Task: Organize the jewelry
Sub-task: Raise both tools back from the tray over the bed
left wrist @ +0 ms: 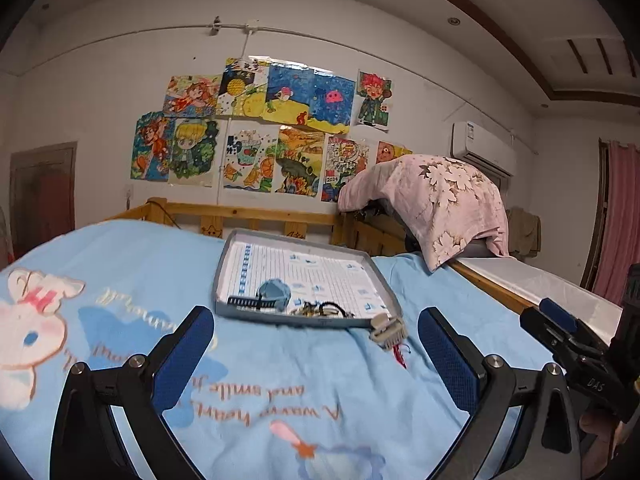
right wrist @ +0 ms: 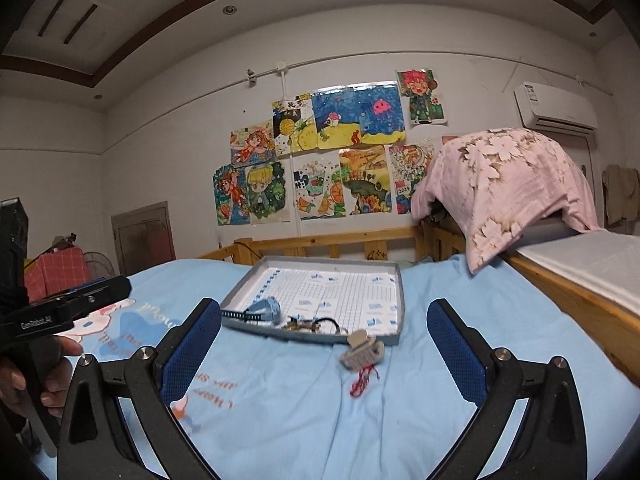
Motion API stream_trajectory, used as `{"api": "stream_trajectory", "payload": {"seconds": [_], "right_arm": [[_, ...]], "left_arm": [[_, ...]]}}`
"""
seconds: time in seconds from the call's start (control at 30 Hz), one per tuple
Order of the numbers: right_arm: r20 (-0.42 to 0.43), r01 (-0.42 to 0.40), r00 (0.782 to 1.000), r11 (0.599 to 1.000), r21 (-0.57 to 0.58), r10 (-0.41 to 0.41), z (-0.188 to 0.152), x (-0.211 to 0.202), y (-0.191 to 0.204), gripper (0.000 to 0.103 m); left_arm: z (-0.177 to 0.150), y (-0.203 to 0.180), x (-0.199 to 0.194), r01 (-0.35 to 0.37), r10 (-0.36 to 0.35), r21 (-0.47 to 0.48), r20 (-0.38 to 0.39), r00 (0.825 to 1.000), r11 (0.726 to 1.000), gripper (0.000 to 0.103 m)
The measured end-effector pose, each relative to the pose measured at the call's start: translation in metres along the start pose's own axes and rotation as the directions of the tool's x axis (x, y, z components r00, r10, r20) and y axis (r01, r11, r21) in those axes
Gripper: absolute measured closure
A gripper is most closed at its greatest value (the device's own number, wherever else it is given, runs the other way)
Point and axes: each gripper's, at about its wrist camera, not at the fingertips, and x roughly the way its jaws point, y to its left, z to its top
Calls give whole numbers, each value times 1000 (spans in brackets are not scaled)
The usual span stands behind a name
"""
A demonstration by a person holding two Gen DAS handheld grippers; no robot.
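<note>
While both gripper fingers stand wide apart over the light-blue cartoon-print bedsheet (right wrist: 280, 392), the shallow grey cardboard tray (right wrist: 394, 338) lies ahead of the left hand-held gripper (left wrist: 316, 344) and right hand-held gripper (right wrist: 324, 340). Inside its near edge sit a blue hair claw (right wrist: 266, 308) and tangled dark bracelets (right wrist: 316, 325). Just outside lies a beige hair claw (right wrist: 362, 350), with a red string (right wrist: 363, 380).

Tangled jewelry (right wrist: 310, 325) in tray (right wrist: 394, 300) indistinct
</note>
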Motion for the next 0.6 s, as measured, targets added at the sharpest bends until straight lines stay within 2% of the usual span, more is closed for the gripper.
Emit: {"api": "stream_trajectory", "payload": {"seconds": [0.17,0.33,0.6], "right_arm": [[-30,44,999,999,-14,-44,-17,-13,-3,2],[-104,60,993,998,-24,-62,-36,-8,-8,2],[-126,60,990,997,-39,-64,-33,9,-12,2]], "left_arm": [[-19,-1,-9,-13,14,30,-29,999,999,0],[-28,-2,3,-3,6,32,-94,996,999,0],[-26,-2,26,11,-10,10,-142,990,1000,0]]}}
